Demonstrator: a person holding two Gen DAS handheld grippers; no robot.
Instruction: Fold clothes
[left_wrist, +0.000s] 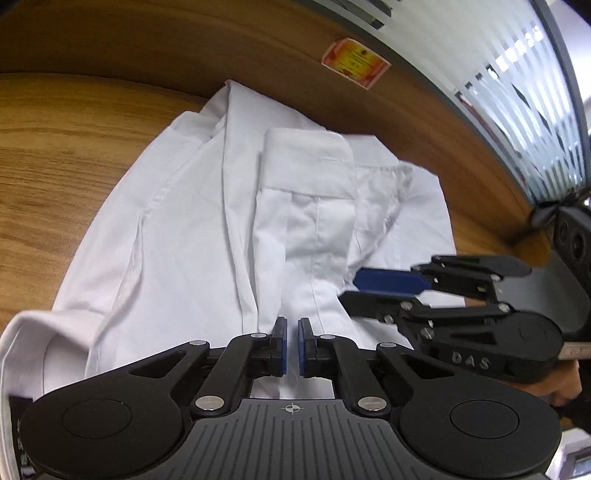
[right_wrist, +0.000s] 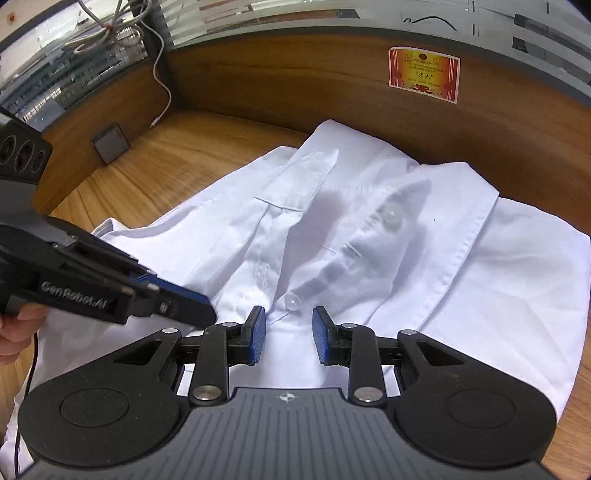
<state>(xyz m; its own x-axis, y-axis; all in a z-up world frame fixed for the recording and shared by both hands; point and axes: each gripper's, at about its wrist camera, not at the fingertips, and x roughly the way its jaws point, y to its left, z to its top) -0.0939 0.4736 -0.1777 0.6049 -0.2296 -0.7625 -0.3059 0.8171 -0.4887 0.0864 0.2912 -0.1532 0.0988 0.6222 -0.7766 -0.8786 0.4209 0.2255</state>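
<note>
A: Shirt (left_wrist: 177, 229)? White, buttoned type, lying on the wooden desk (left_wrist: 55, 155), partly folded, cuffed sleeve (left_wrist: 306, 192) laid over the middle. Creased all over.

B: Right view has it too, shirt (right_wrist: 461, 280) collar end toward the camera, clear button (right_wrist: 291, 303) on the placket just beyond the pads. Second button higher up, blurred.

A: Left gripper (left_wrist: 292, 347): jaws nearly together, narrow slit, white cloth shows behind the slit. Can't tell if any cloth is pinched, so calling it pressed together, nothing clearly held.

B: Right gripper (right_wrist: 289, 338): jaws apart, pads either side of the placket below the button, not pressing on it. Spread.

A: Left view catches the right gripper (left_wrist: 354, 291) from the side, over the shirt's near right part, blue pad visible.

B: Right view catches the left gripper (right_wrist: 207, 314) coming in from the left, low over the shirt edge, with a thumb (right_wrist: 22, 325) beneath it.

A: Only right view: white cable (right_wrist: 162, 77) down the partition, grey square (right_wrist: 110, 143) on the desk, cable bundle up top.

B: Sticker (right_wrist: 424, 73), red and yellow, on the partition in both. Left view only: blinds (left_wrist: 517, 92) on the right.
</note>
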